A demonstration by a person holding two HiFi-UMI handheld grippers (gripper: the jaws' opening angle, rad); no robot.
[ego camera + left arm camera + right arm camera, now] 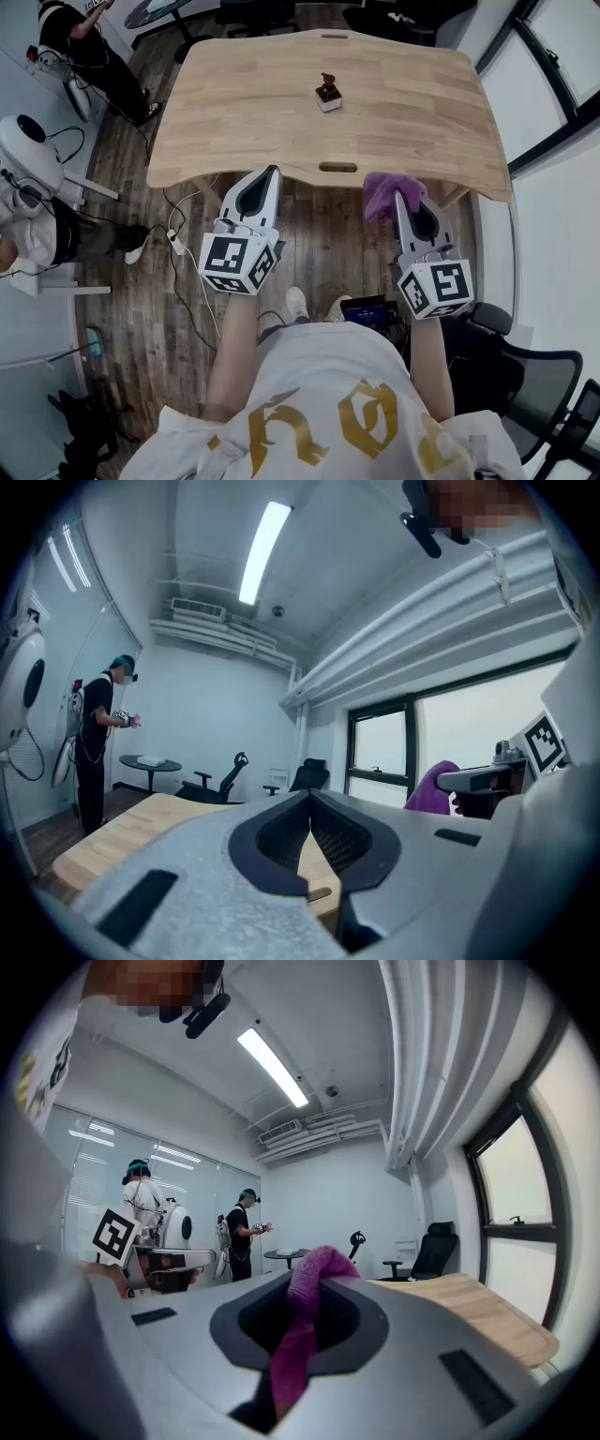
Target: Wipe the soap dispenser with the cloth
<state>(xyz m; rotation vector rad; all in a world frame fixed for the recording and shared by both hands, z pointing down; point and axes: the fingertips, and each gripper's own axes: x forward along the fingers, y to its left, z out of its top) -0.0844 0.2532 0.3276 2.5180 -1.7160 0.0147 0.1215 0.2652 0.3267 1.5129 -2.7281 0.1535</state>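
Observation:
A small white soap dispenser (pixel 327 93) with a dark brown top stands near the middle of the wooden table (pixel 244 103). Both grippers hang level in front of the table's near edge, well short of the dispenser. My left gripper (pixel 273 172) is shut with nothing in it; its jaws meet at the tip (pixel 310 795). My right gripper (pixel 398 197) is shut on a purple cloth (pixel 386 191), which bunches over the jaw tips and hangs down between them (pixel 302 1327). The cloth (pixel 431 786) also shows at the right of the left gripper view.
A black office chair (pixel 525 375) stands at my lower right. Cables and a power strip (pixel 174 242) lie on the wood floor at left. People stand at the far left (pixel 66 28). Windows (pixel 553 103) run along the right wall.

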